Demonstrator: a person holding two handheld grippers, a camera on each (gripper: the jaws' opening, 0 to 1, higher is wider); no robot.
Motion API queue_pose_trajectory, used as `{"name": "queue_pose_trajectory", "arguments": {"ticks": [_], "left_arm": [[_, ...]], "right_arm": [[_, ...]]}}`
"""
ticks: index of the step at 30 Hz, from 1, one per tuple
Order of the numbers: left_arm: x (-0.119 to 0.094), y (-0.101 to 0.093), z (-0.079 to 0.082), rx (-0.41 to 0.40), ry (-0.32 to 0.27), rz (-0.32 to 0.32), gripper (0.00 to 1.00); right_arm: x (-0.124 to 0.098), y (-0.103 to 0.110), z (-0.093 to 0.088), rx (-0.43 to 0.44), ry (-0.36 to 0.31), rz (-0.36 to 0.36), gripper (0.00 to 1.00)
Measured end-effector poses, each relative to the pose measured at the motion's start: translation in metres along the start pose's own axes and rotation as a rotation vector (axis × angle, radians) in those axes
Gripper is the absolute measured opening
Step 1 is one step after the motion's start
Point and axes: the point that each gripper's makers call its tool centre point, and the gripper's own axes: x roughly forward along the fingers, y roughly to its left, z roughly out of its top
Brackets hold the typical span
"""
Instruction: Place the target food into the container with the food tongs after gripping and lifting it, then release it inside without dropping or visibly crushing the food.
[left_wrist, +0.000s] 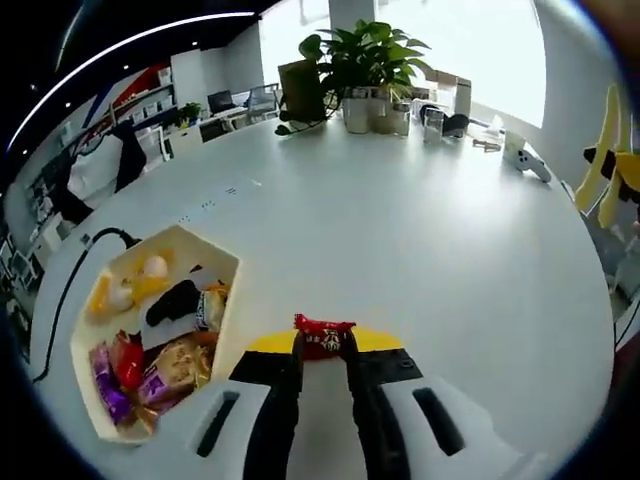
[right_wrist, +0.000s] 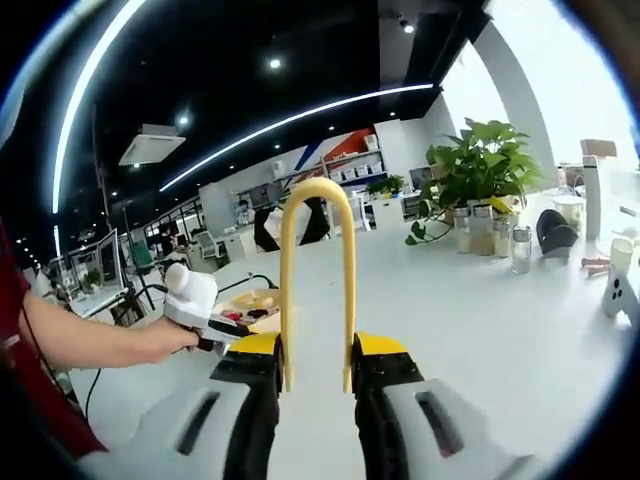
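Both views low over table (left_wrist: 420, 250), sharing plant (left_wrist: 365, 55)

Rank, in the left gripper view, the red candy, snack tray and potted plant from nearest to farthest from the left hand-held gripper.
1. Red wrapped candy, pinched between the left hand-held gripper's jaws.
2. Snack tray, on the table just left of the jaws.
3. Potted plant, across the table at the far edge.

My left gripper (left_wrist: 323, 345) hides most of the red wrapped snack (left_wrist: 323, 334); the tray's (left_wrist: 90, 350) packets are too small to read.
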Motion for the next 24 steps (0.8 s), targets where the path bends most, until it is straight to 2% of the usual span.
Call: {"name": "queue_pose_trajectory", "arguments": {"ticks": [7,13,16,21,24], "left_arm": [[-0.011,-0.027,-0.007,0.097,0.031,-0.075,0.17],[-0.025,-0.044,-0.017,0.122,0.037,-0.106,0.17],[-0.037,-0.051,-0.026,0.167,0.056,-0.122,0.17],[-0.061,-0.065,-0.038,0.193,0.066,-0.151,0.17],[-0.077,-0.071,-0.050,0.273,0.099,-0.154,0.17]], "right_arm": [[0.000,0.004,0.001,0.001,-0.006,0.005,0.24],[0.000,0.013,0.003,-0.010,-0.010,0.023,0.24],[-0.001,0.016,0.002,-0.015,-0.007,0.032,0.24],[-0.003,0.023,0.000,-0.015,-0.006,0.048,0.24],[-0.002,0.030,-0.003,-0.019,-0.001,0.065,0.24]]}}
